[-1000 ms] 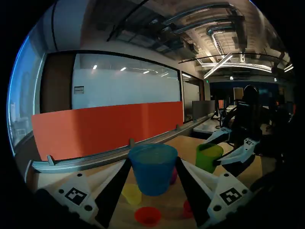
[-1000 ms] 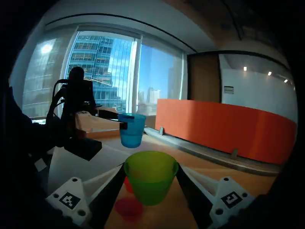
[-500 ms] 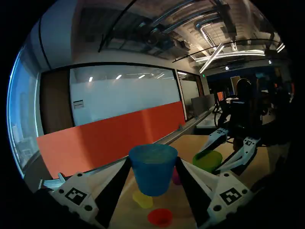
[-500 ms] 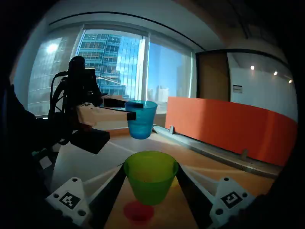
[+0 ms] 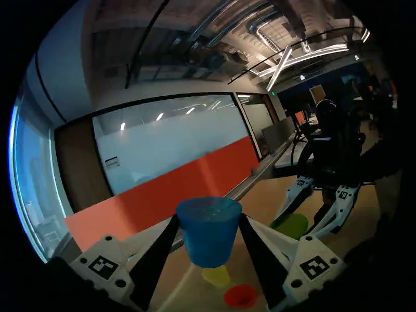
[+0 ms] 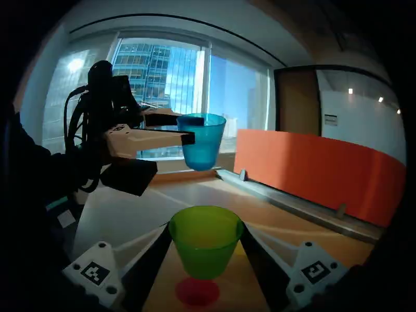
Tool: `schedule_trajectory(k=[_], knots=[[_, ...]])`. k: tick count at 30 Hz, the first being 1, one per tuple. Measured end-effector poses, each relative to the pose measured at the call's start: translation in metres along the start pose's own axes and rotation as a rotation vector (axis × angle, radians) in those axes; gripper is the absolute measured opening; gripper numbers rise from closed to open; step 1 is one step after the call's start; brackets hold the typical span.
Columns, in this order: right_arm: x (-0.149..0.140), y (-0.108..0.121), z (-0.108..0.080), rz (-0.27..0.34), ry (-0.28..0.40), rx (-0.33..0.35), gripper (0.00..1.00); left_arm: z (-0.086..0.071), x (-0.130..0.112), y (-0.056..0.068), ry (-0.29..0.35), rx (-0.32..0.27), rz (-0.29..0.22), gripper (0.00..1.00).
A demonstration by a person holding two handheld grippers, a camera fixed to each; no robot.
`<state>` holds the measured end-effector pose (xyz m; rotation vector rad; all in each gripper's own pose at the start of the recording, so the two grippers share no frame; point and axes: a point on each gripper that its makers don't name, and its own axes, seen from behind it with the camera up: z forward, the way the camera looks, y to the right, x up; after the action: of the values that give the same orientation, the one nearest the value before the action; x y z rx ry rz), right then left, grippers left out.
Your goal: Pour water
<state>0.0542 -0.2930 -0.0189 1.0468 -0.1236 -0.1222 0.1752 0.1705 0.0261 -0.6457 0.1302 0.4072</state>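
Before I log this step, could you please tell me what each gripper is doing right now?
Left gripper: shut on the blue cup.
Right gripper: shut on the green cup.

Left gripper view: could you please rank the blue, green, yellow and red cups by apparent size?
1. blue cup, nearest the camera.
2. green cup, red cup and yellow cup look about alike; not ranked.
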Motion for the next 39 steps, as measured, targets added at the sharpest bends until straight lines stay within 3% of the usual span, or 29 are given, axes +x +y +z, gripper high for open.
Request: schedule_trajectory(k=[17,39], knots=[[0.001,-0.005,0.012,0.017,0.009,0.023,0.93,0.000,0.018,0.006,-0.001,0.019,0.208,0.84],[0.001,-0.009,0.022,0.025,0.012,0.046,0.92,-0.002,0.021,0.005,-0.024,0.053,0.370,0.84]])
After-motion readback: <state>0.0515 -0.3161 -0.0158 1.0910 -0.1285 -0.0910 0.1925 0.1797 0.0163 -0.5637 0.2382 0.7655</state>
